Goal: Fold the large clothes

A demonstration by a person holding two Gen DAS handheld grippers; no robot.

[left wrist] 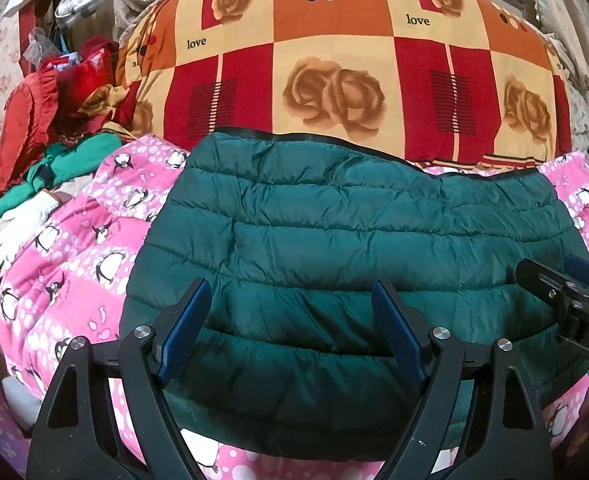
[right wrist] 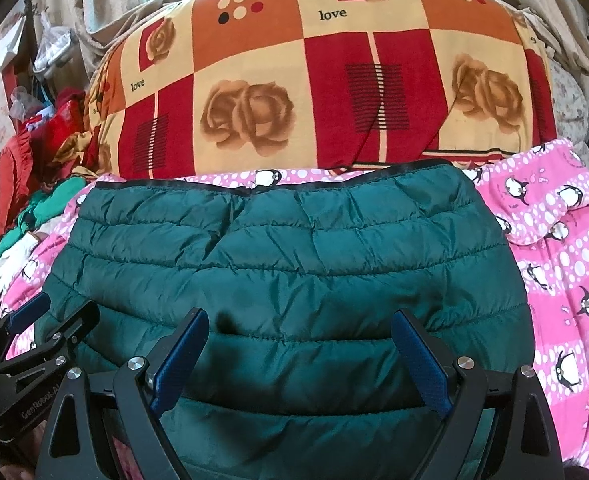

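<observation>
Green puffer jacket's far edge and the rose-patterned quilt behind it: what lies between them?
A strip of pink penguin sheet shows between green puffer jacket and rose-patterned quilt, clearest in the right wrist view.

The left gripper [left wrist: 290, 320] is matte black, with two wedge-shaped arms that have triangular cut-outs, round silver screws at the joints, and blue ribbed pads [left wrist: 186, 332] on its fingers. The right gripper [right wrist: 300, 356] is built the same: black arms, silver screws, blue textured pads [right wrist: 418, 364]. White lettering runs along each black body, only partly readable.
</observation>
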